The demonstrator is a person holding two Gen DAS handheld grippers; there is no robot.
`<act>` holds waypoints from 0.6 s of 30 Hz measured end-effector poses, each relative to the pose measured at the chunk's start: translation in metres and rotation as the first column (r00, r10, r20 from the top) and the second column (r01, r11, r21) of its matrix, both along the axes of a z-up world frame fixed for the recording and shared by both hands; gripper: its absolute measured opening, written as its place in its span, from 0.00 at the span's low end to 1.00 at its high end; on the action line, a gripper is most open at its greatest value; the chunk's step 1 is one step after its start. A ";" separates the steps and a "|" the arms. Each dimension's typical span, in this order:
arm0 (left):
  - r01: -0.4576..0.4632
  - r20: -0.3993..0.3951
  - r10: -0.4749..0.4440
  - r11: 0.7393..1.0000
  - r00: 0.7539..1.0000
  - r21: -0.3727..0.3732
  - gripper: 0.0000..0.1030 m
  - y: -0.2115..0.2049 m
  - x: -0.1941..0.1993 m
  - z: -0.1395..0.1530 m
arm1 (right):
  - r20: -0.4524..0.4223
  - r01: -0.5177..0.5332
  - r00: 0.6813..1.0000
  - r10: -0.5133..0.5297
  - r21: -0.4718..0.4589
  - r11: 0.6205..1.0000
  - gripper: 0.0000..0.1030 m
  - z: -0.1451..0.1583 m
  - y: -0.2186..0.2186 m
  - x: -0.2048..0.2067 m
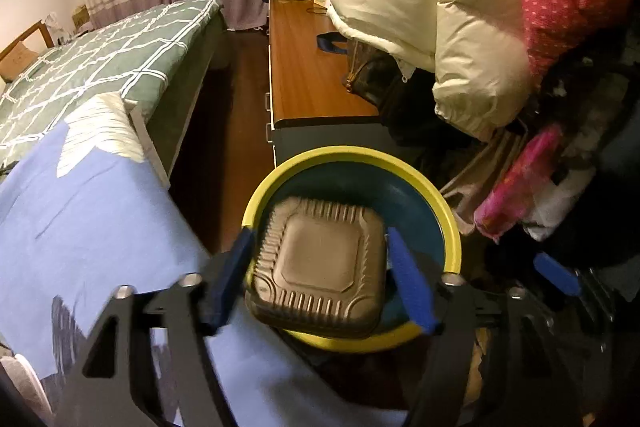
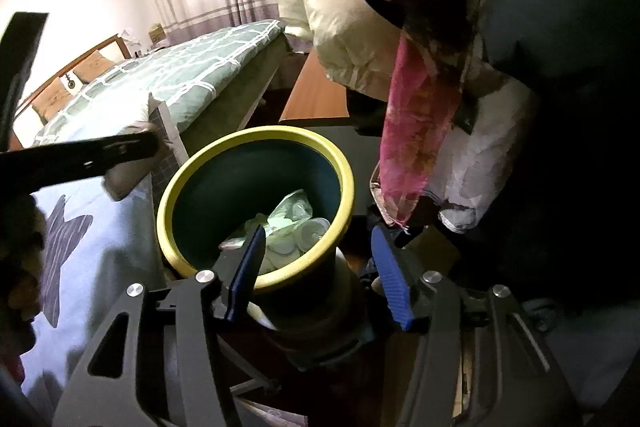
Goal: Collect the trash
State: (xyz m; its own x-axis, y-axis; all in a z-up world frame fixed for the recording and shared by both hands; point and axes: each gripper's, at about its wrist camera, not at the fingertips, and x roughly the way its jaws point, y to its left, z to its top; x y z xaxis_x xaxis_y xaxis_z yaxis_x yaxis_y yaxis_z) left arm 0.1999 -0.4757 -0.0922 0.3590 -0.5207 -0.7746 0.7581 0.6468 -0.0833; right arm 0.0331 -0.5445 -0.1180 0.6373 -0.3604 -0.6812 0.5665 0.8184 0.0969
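Note:
A trash bin with a yellow rim (image 1: 352,153) and dark teal inside stands on the floor beside the bed. In the left wrist view a brown ribbed square food container (image 1: 320,263) sits between my left gripper's (image 1: 324,275) blue fingers, right over the bin mouth; the fingers stand apart from its sides, so it looks released. In the right wrist view my right gripper (image 2: 320,271) is open and empty, just above the bin's near rim (image 2: 256,135). Crumpled plastic bags and small white cups (image 2: 288,231) lie in the bin bottom.
A bed with a blue sheet (image 1: 80,211) and green checked quilt (image 1: 104,55) lies left of the bin. A wooden cabinet (image 1: 304,67) stands behind it. Hanging coats (image 1: 440,7), a pink scarf (image 2: 416,131) and bags crowd the right side. The left tool's arm (image 2: 80,157) crosses the right wrist view.

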 end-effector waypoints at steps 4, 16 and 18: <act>-0.027 0.001 0.027 0.999 1.000 -0.030 0.79 0.001 0.005 0.008 | 0.000 -0.004 1.000 0.004 0.006 1.000 0.52 -0.001 0.000 -0.001; -0.213 0.100 0.232 0.962 0.968 -0.169 0.90 0.150 -0.021 0.064 | 0.004 -0.107 0.994 0.107 -0.010 0.994 0.53 0.005 0.038 0.024; -0.260 0.117 0.283 0.949 0.952 -0.179 0.91 0.182 -0.027 0.068 | 0.006 -0.128 0.992 0.128 -0.015 0.992 0.53 0.008 0.046 0.028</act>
State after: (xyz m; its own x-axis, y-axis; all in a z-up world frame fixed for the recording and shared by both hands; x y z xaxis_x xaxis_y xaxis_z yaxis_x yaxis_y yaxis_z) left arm 0.1733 -0.2933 -0.0239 0.6026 -0.5008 -0.6214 0.5672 0.8165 -0.1080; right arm 0.0615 -0.4989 -0.1104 0.6837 -0.2856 -0.6716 0.4561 0.8856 0.0877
